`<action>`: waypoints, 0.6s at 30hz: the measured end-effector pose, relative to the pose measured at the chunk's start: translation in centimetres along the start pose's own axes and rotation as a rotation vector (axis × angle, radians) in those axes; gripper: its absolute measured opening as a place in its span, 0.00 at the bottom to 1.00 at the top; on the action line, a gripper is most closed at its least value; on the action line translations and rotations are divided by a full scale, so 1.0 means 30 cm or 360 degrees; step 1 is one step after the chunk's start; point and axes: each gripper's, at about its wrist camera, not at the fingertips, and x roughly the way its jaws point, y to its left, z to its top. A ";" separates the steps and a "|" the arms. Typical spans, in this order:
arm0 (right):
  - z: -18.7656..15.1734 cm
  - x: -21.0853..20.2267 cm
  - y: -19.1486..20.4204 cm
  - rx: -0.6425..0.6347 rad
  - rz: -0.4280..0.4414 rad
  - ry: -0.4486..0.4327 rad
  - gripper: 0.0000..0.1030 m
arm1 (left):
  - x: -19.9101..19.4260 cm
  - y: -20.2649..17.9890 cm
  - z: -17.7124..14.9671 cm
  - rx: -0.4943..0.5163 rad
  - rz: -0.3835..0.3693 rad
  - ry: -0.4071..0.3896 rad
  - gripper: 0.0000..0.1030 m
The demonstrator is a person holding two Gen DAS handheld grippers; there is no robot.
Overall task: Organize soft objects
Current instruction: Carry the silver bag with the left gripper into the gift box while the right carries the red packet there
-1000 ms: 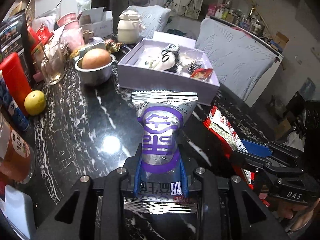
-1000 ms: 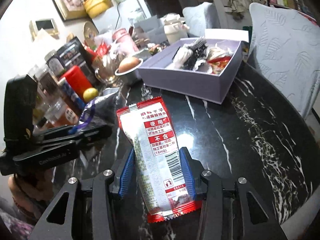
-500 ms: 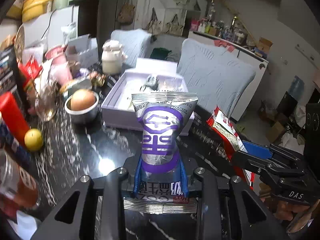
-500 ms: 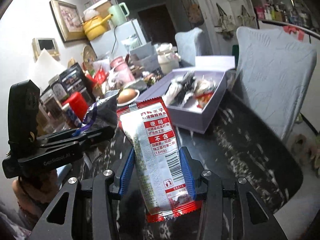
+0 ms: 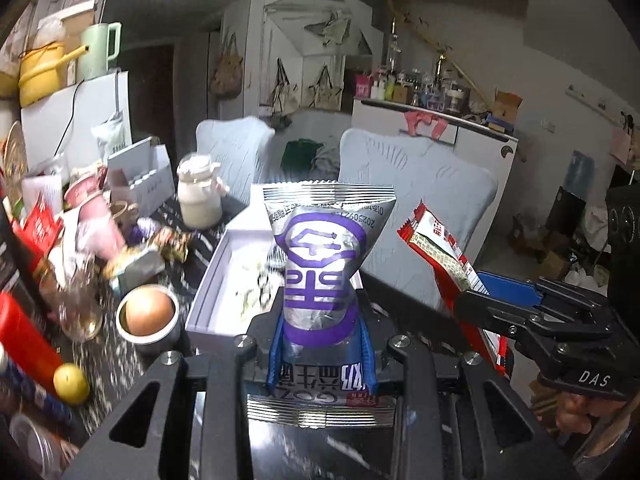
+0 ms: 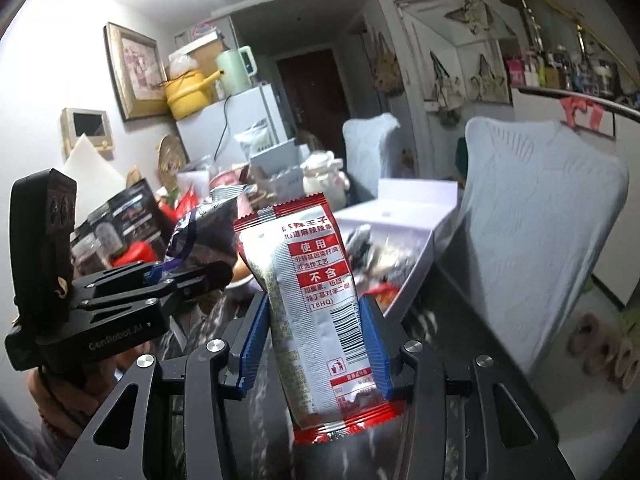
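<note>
My left gripper (image 5: 320, 320) is shut on a silver and purple snack packet (image 5: 324, 268), held upright above the dark marble table (image 5: 104, 356). My right gripper (image 6: 316, 320) is shut on a red and silver snack packet (image 6: 316, 292), also lifted off the table. Each gripper shows in the other's view: the right one (image 5: 476, 292) with its red packet (image 5: 440, 248) at the right, the left one (image 6: 224, 272) with its purple packet (image 6: 208, 236) at the left. Beyond both lies an open lavender box (image 5: 208, 300) (image 6: 420, 248) with several wrapped items inside.
On the table's left stand a steel bowl with an egg (image 5: 148, 316), a lemon (image 5: 71, 384), a red bottle (image 5: 24, 344), a cream jar (image 5: 199, 200) and cluttered packages. Two pale covered chairs (image 5: 432, 200) (image 6: 536, 232) stand behind the table. Slippers (image 6: 600, 344) lie on the floor.
Both grippers have risen with their packets, and the table and box have dropped lower in view. The views now tilt up toward the room.
</note>
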 end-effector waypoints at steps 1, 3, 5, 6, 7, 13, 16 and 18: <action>0.017 0.008 -0.006 0.0001 -0.0004 -0.0012 0.43 | 0.009 0.005 0.014 0.0002 -0.0001 -0.0013 0.29; 0.048 0.027 -0.019 0.0005 -0.0013 -0.0029 0.43 | 0.032 0.014 0.050 0.0005 -0.0004 -0.0042 0.29; 0.071 0.042 -0.031 0.0005 -0.0021 -0.0048 0.43 | 0.051 0.024 0.076 0.0006 -0.0006 -0.0064 0.29; 0.087 0.055 -0.039 0.0008 -0.0029 -0.0058 0.43 | 0.066 0.031 0.090 0.0011 -0.0008 -0.0076 0.29; 0.100 0.064 -0.046 0.0010 -0.0034 -0.0065 0.43 | 0.082 0.037 0.103 0.0019 -0.0009 -0.0083 0.29; 0.172 0.166 -0.093 0.0026 -0.0077 -0.0080 0.43 | 0.185 0.075 0.164 0.0055 -0.0009 -0.0093 0.29; 0.208 0.221 -0.113 0.0039 -0.0087 -0.0086 0.43 | 0.230 0.102 0.190 0.0047 0.0003 -0.0101 0.29; 0.228 0.255 -0.127 0.0047 -0.0091 -0.0089 0.43 | 0.267 0.129 0.203 0.0031 0.0020 -0.0095 0.29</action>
